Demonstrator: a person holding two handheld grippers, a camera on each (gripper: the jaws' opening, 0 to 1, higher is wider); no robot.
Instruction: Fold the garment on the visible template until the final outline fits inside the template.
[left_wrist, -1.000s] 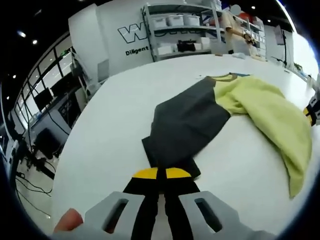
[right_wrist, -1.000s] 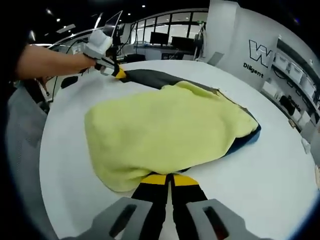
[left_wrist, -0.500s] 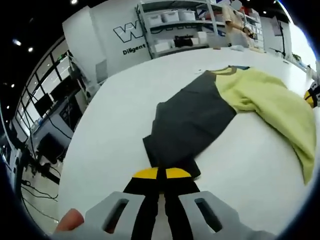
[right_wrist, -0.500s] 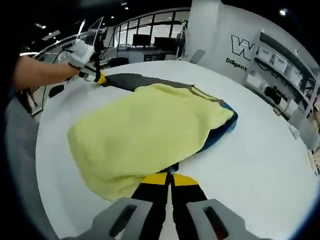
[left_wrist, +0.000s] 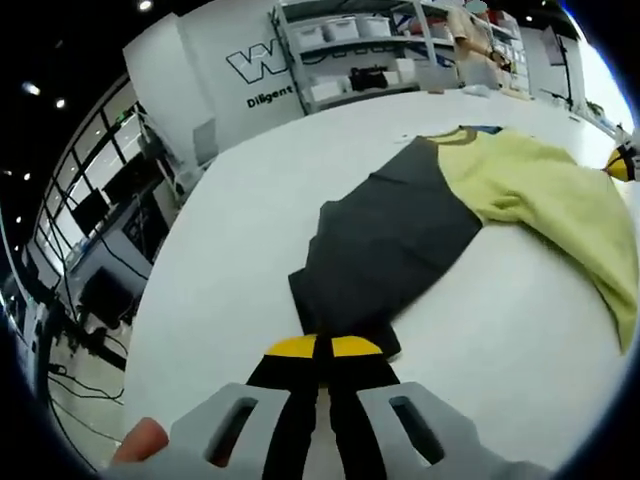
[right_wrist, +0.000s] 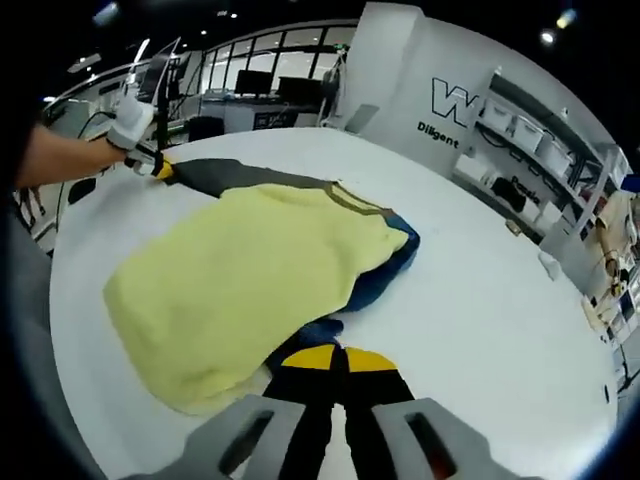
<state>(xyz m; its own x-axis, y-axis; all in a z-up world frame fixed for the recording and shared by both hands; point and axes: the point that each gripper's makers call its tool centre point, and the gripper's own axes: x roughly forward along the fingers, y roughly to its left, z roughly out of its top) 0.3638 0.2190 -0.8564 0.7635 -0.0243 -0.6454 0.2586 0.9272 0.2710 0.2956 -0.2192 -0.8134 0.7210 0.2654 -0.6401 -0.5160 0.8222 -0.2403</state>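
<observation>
From here the left gripper (left_wrist: 316, 347) has its jaws pinched narrow on the dark grey end of the garment (left_wrist: 400, 240), at the near edge of the white table (left_wrist: 230, 270). The garment runs away from me to a yellow-green section lying rumpled toward the right. In the right gripper view the right gripper (right_wrist: 330, 358) is clamped narrow at the blue edge under the yellow layer; I can't tell for sure how much cloth it holds there. No template outline is visible to me, possibly under the cloth. My risks: if the two hands pull apart unevenly, one pinch slips and the fold skews; the loose yellow layer could bunch and overhang; the grey end sits close to the table's edge and could drag off.
</observation>
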